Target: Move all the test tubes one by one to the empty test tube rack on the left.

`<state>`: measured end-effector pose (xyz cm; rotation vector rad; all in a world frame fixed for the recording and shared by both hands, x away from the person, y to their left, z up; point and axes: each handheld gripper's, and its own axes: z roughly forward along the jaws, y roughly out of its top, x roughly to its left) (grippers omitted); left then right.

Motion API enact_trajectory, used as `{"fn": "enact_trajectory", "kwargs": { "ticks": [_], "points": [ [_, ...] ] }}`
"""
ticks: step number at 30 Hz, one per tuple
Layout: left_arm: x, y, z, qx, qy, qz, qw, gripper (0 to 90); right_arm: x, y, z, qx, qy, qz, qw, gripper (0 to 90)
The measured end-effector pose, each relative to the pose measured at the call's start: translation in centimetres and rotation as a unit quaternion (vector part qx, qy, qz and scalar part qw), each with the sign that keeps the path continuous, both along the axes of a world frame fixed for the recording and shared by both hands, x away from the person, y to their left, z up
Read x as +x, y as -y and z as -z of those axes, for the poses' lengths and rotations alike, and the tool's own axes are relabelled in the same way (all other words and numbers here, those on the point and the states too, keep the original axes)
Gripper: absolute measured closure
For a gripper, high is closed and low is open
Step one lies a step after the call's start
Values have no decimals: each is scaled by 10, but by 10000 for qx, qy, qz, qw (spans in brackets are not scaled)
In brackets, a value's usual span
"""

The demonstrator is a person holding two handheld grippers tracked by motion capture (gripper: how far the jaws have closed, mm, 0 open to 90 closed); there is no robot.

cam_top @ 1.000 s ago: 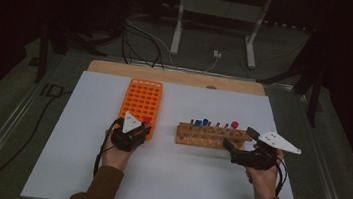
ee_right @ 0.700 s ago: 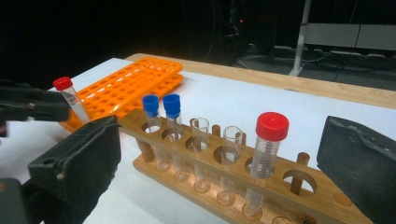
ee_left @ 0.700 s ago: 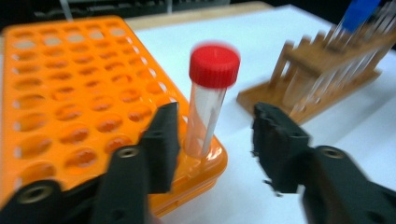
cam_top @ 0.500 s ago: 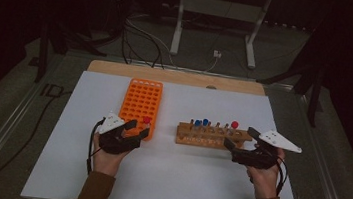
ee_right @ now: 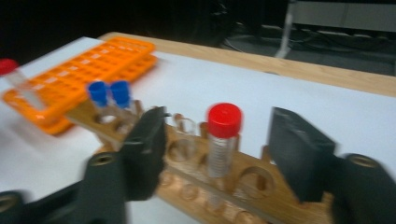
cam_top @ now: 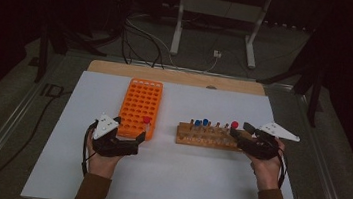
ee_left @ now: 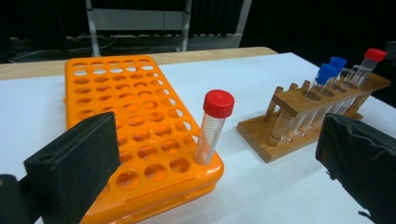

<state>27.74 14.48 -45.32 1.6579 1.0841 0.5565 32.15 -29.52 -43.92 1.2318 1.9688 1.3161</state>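
Each hand carries a black two-jaw gripper: the left gripper [cam_top: 141, 137] and the right gripper [cam_top: 239, 129] have chunky matte black bodies. A pale grey three-cornered plate sits on top of each, dotted with small dark screws. The jaws are flat, blocky black pads with a slightly rough face. A thin black cable loops from each gripper past the wrist. Both forearms wear brown long sleeves reaching the wrists.

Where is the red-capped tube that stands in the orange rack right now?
In the high view, the red-capped tube stands in the orange rack's near right corner, just ahead of the open left gripper.
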Motion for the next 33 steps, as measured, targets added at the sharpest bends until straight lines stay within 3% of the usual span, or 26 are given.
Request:
{"fn": "enact_trajectory", "kwargs": {
  "ticks": [5, 9, 12, 24, 27, 33],
  "points": [
    [1, -3, 2, -54, -64, -54, 10000, 4, 12, -4, 10, -21, -148, 2, 9999, 633],
    [1, -5, 4, -71, -119, -113, 9998, 4, 16, -8, 13, -106, -178, 5, 9998, 687],
    [0, -5, 4, -67, -110, -134, 9998, 4, 18, -9, 16, -35, -166, -19, 9999, 691],
    [-1, -5, 5, -24, -108, -152, 9998, 4, 18, -13, 19, -186, -183, -9, 9997, 676],
    [-1, -4, 5, -23, -110, -143, 9998, 4, 18, -15, 23, -255, -214, -2, 9994, 735],
    [-1, -4, 5, -16, -113, -139, 9998, 4, 15, -15, 21, -199, -145, -19, 9997, 742]
  ]
}}
